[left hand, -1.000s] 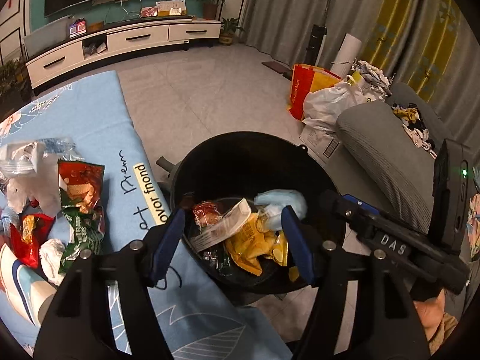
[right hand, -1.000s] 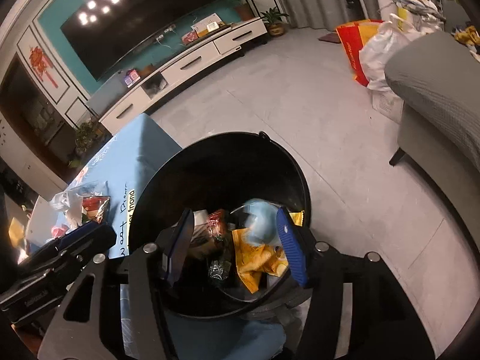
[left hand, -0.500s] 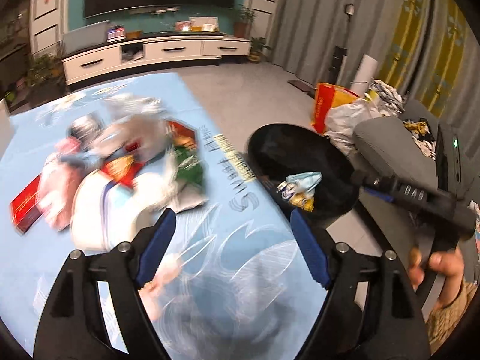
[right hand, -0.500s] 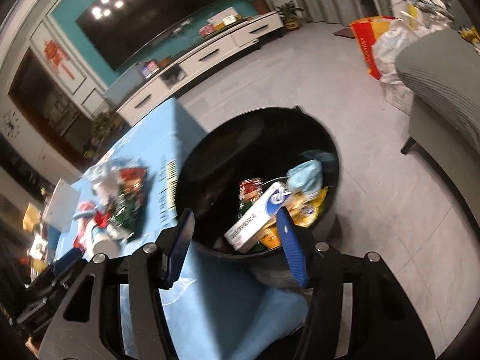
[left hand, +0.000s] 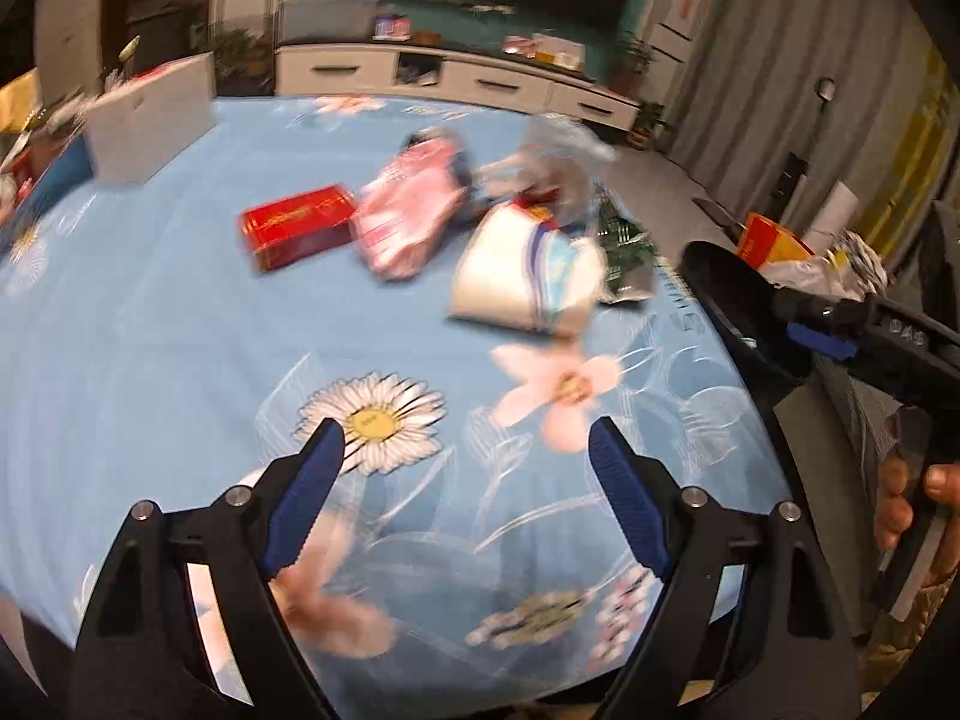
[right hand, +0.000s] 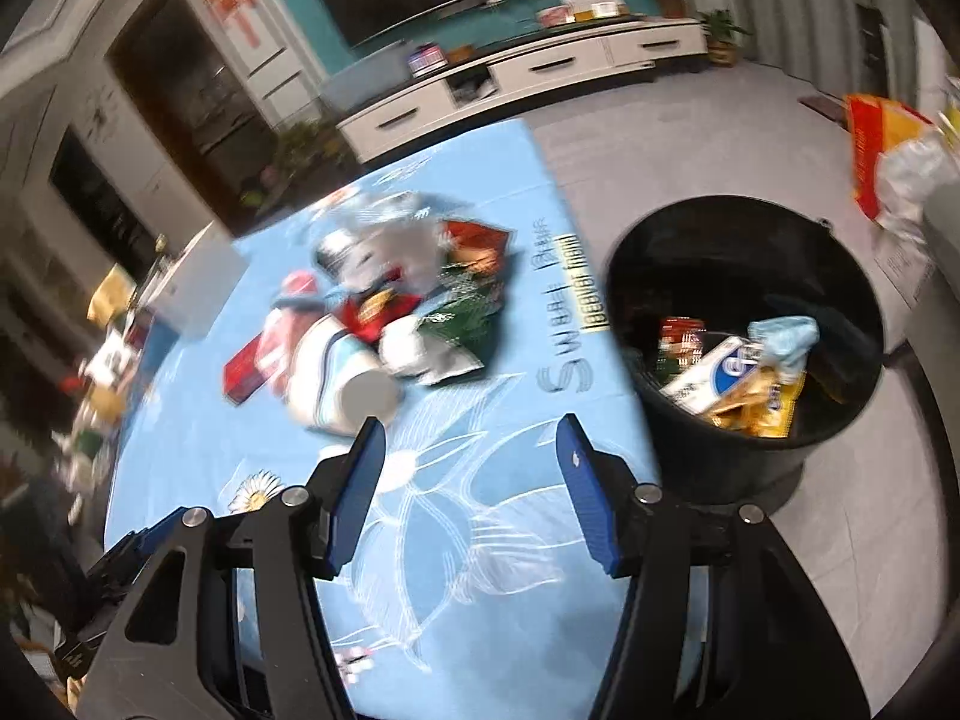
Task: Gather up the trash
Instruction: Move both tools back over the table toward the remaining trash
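A heap of trash lies on the blue flowered tablecloth (left hand: 180, 360): a red box (left hand: 297, 225), a pink wrapper (left hand: 408, 216), a white paper cup (left hand: 522, 273) and green wrappers (right hand: 468, 318). The cup also shows in the right wrist view (right hand: 342, 372). A black bin (right hand: 744, 324) beside the table holds wrappers and a white carton (right hand: 714, 372). My left gripper (left hand: 465, 486) is open and empty above the cloth, short of the heap. My right gripper (right hand: 468, 486) is open and empty over the table's edge, left of the bin.
A white box (left hand: 150, 120) stands at the table's far left. A white TV cabinet (left hand: 450, 75) lines the back wall. Bags (right hand: 888, 162) and a grey sofa lie on the floor beyond the bin. The other gripper's body (left hand: 876, 330) reaches in at the right.
Both grippers have swung left, away from the bin and toward the table. The left one now faces the trash heap. The views are blurred by motion. Both stay open and empty.
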Demonstrator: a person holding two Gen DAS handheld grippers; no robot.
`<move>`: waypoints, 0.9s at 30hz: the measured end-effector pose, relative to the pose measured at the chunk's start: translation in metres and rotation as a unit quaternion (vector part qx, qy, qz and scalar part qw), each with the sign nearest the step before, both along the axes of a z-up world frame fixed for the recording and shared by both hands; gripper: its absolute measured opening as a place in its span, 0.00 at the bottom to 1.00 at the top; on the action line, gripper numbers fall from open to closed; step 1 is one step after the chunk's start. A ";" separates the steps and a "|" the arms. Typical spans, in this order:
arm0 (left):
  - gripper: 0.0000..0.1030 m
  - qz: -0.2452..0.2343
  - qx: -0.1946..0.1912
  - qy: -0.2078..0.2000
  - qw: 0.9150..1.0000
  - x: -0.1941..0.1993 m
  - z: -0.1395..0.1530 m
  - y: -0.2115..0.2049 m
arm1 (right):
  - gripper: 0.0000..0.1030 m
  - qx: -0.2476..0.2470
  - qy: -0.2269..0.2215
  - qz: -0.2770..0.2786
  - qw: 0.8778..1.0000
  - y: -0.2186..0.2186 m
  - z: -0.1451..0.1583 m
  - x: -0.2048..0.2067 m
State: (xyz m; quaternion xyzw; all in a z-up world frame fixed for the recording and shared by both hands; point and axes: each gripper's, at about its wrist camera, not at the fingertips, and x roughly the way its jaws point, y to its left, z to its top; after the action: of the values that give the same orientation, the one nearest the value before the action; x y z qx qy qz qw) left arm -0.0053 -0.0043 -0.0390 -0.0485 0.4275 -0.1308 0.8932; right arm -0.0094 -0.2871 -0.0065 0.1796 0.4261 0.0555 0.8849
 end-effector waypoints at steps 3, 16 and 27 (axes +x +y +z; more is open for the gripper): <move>0.81 0.030 -0.017 0.009 0.999 -0.004 -0.005 0.029 | 0.62 -0.008 0.003 0.019 1.000 0.022 0.000 0.003; 0.81 0.074 -0.043 -0.025 0.996 -0.016 0.007 0.069 | 0.63 -0.038 0.013 0.085 0.996 0.090 0.000 0.018; 0.82 0.075 -0.067 -0.020 0.995 -0.012 0.002 0.081 | 0.64 -0.048 0.019 0.093 0.994 0.107 0.000 0.027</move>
State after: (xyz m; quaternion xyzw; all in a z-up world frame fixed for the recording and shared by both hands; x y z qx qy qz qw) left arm -0.0171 0.0767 -0.0368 -0.1372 0.3950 -0.0922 0.9037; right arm 0.0173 -0.1803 -0.0068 0.0972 0.4596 0.1131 0.8755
